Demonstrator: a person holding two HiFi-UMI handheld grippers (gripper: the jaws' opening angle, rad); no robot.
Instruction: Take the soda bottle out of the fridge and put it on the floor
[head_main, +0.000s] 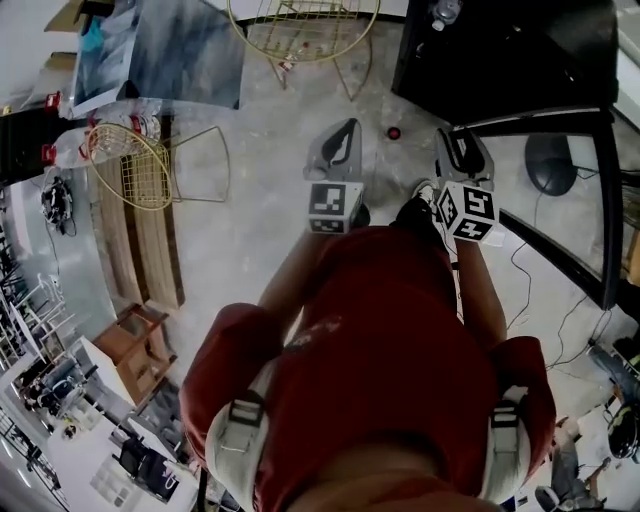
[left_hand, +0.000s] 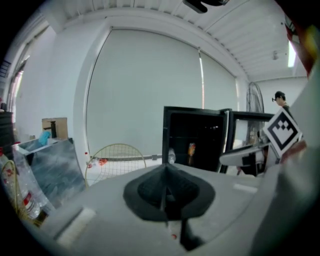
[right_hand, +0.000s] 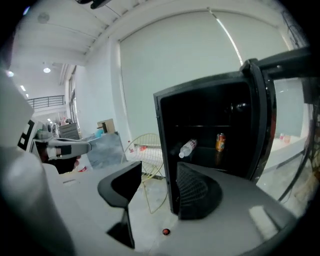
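Inside the fridge (right_hand: 210, 107), the bottle (right_hand: 186, 148) lies left of the can (right_hand: 220, 142).

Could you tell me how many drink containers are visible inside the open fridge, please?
2: a clear bottle lying tilted on the left, and an orange can standing upright to its right. The dark fridge may hide more.
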